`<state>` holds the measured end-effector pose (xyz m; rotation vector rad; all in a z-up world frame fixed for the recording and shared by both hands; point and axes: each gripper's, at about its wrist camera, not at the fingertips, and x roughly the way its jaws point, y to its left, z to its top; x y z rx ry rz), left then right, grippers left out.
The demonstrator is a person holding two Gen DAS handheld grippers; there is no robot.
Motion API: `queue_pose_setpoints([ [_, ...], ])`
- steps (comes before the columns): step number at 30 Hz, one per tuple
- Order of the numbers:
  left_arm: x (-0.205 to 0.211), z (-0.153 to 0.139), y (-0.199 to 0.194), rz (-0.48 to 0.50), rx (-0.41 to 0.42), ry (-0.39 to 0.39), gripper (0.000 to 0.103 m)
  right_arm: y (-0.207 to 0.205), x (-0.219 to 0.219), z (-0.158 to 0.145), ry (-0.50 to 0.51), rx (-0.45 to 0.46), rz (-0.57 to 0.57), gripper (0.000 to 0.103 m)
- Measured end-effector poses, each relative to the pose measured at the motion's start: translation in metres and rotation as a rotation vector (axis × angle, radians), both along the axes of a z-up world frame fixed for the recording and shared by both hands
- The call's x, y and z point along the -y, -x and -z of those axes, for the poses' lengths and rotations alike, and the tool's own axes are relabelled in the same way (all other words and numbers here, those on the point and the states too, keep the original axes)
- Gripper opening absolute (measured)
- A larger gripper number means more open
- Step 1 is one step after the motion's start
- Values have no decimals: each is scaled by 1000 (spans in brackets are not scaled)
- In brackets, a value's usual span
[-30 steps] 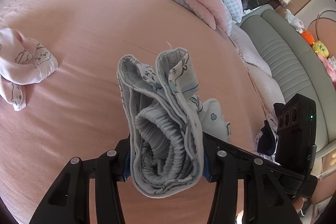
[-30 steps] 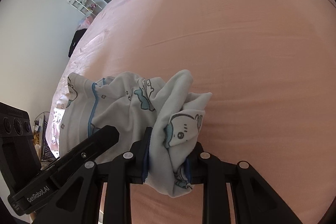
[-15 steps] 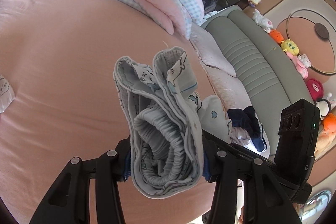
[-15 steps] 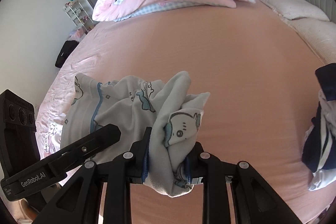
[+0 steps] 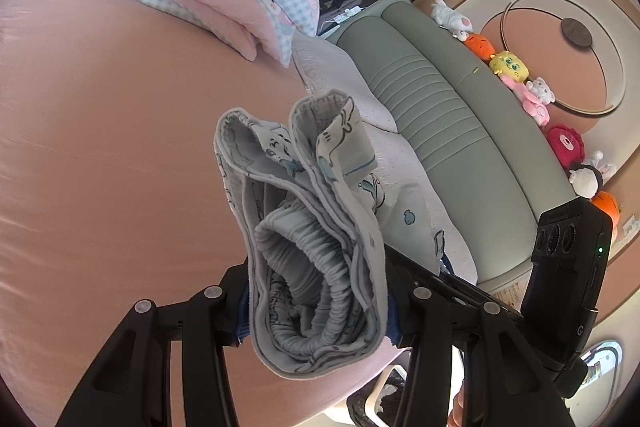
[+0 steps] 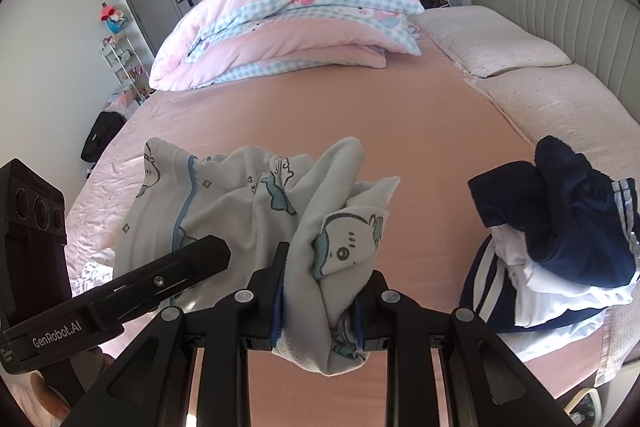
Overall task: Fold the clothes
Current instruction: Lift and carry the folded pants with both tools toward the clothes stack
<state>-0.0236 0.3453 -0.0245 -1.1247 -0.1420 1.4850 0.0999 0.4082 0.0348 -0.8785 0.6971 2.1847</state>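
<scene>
A light grey cartoon-print garment (image 5: 316, 259), folded into a thick bundle with a ruffled elastic waistband showing, hangs in the air between both grippers above the pink bed (image 5: 100, 147). My left gripper (image 5: 320, 311) is shut on the waistband end. My right gripper (image 6: 320, 303) is shut on the other bunched end of the garment (image 6: 336, 251). In the right wrist view the left gripper's black body (image 6: 120, 291) shows at the lower left, with the cloth stretching toward it. The fingertips of both grippers are hidden by fabric.
A folded pink and blue checked quilt (image 6: 288, 23) lies at the far side of the bed. A navy and white pile of clothes (image 6: 552, 247) sits at the right, near pale pillows (image 6: 552, 95) and the grey padded headboard (image 5: 448, 115). Plush toys (image 5: 520, 75) line the headboard's top.
Both grippers have risen with the garment still clamped, and the views have swung toward the headboard. The navy clothes pile has come into the right wrist view; the small pink garment left the left wrist view.
</scene>
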Motion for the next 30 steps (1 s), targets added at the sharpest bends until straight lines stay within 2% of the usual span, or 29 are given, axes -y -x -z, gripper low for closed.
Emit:
queue_pose_setpoints([
  [7,-54,-27,-46,102,-63,-7,46,-53,-29,-36,-61,-4,105,24],
  [14,-96,-36,-94,211,-125,-8,46,-105,-55,-50,-79,18,218,24],
  [20,-125,-35,-119,271,-70,-18,46,-142,-72,-59,-97,41,280,24],
  [30,-164,-38,-156,357,-84,-15,46,-188,-108,-68,-79,57,372,24],
])
